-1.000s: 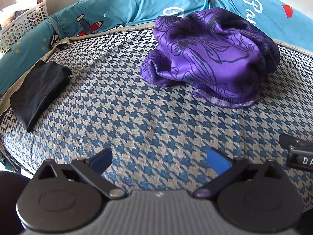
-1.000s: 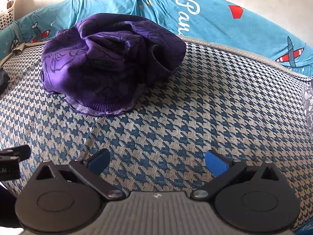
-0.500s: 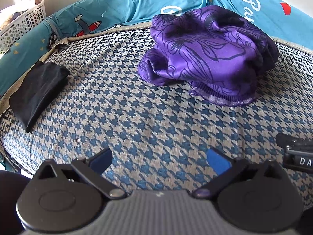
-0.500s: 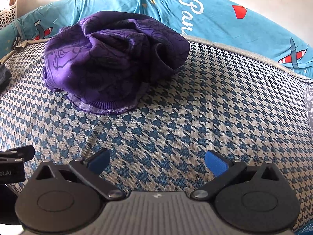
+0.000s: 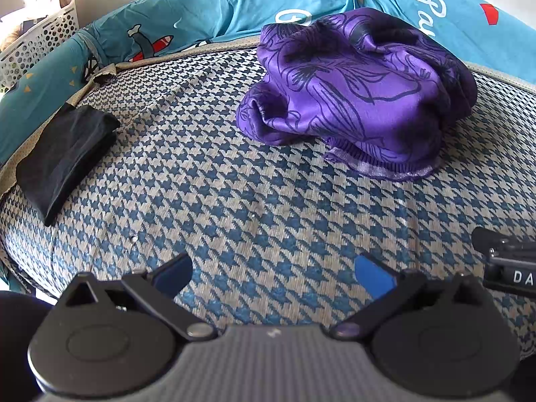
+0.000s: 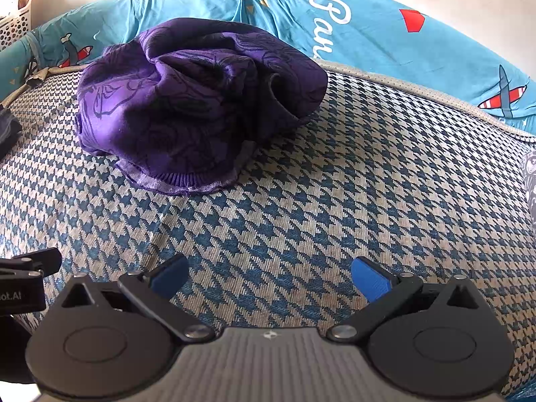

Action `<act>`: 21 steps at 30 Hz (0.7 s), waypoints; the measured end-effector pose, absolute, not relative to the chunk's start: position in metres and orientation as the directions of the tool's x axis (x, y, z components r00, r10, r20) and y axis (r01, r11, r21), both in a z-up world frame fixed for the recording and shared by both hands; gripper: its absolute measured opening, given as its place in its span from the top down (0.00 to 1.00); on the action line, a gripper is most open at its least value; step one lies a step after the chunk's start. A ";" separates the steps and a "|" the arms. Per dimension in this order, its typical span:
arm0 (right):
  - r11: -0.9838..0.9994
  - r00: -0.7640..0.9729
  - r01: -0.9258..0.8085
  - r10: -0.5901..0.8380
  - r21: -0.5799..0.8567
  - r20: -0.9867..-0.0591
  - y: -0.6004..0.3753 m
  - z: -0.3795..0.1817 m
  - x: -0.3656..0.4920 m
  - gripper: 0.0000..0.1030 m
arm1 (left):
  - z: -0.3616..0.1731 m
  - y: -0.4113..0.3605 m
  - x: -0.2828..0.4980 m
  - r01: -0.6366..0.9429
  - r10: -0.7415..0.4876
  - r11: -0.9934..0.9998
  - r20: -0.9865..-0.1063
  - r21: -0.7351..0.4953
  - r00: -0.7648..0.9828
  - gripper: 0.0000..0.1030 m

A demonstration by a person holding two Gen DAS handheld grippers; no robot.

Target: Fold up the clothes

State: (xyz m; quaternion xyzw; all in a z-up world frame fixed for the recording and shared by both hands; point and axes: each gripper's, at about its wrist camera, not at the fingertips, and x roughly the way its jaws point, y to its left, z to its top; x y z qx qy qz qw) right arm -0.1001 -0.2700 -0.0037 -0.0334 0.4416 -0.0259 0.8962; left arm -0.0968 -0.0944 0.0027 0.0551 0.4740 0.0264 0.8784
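Sweater: purple sweater point(image 5: 355, 90) point(image 6: 197, 100), crumpled, satiny, ribbed hem, near the mattress's far edge.
Mattress: mattress point(image 5: 234, 201), woven houndstooth.
Grippers: left gripper point(image 5: 273, 273) and right gripper point(image 6: 269, 276), blue pads apart, empty.
Black cloth: black cloth point(image 5: 63, 157), folded flat, left edge.

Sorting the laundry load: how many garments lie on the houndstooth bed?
2 for sure: a crumpled purple garment at the far middle, and a folded black garment at the left edge. A patterned scrap at the right edge may be another.

Bright backlight, sharp, fisheye-warped edges
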 end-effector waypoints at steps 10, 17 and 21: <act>0.996 0.608 0.018 -0.076 -0.082 -0.790 -0.269 -0.004 -0.100 0.00 | 0.002 -0.095 -0.096 0.003 0.101 0.992 -0.830 0.123 0.549 0.00; 0.997 0.607 0.018 -0.075 -0.081 -0.791 -0.270 -0.004 -0.100 0.00 | 0.002 -0.095 -0.096 0.004 0.102 0.992 -0.829 0.125 0.549 0.00; 0.997 0.607 0.018 -0.075 -0.081 -0.791 -0.270 -0.004 -0.100 0.00 | 0.002 -0.095 -0.096 0.003 0.103 0.992 -0.829 0.126 0.549 0.00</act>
